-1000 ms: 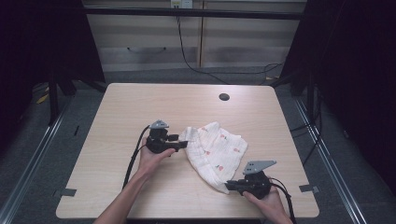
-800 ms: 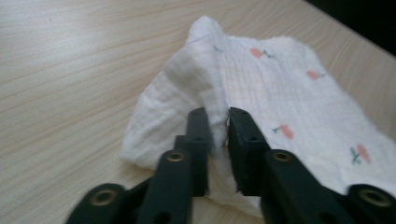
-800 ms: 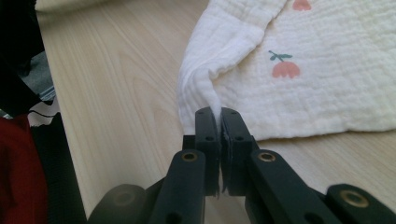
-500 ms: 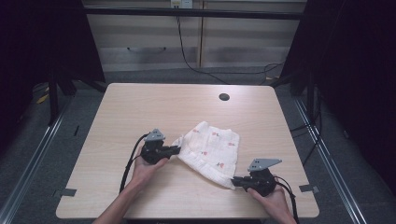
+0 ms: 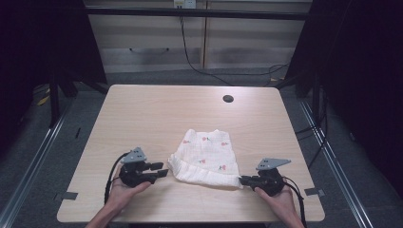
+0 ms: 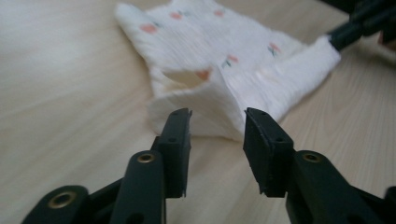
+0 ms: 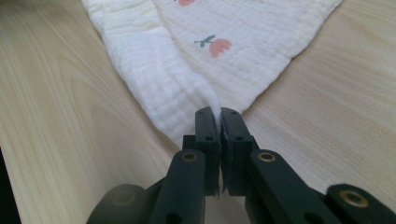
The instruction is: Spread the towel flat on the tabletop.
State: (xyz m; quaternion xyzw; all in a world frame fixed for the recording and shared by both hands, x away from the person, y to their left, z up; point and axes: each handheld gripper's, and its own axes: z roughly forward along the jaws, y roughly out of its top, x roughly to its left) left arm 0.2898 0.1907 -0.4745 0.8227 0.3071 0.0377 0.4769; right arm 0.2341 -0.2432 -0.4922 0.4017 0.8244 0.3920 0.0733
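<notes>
A white muslin cloth printed with small red flowers (image 5: pixel 205 156) lay on the near half of a pale wooden table (image 5: pixel 157 111), its rolled near hem running left to right between two hand-held grippers. The right gripper (image 5: pixel 245 180) had its jaws pressed together on the hem's near-right corner, a pinch of white fabric showing between them in the right gripper view (image 7: pixel 218 122). The left gripper (image 5: pixel 161 171) sat just left of the cloth's near-left corner with its jaws parted wide and nothing between them; in the left gripper view (image 6: pixel 215 135) the folded corner of the cloth (image 6: pixel 219 88) lay directly ahead of the gap, close beyond the tips but apart from them. The hem's long axis ran from that free corner away to the pinched one, where the right gripper's black tip (image 6: pixel 348 32) could be seen at the far end. The left hand (image 5: pixel 122 192) was the nearer to the loose corner, and taking it would probably call for a short push forward along the table so the fold entered between the jaws before they closed
</notes>
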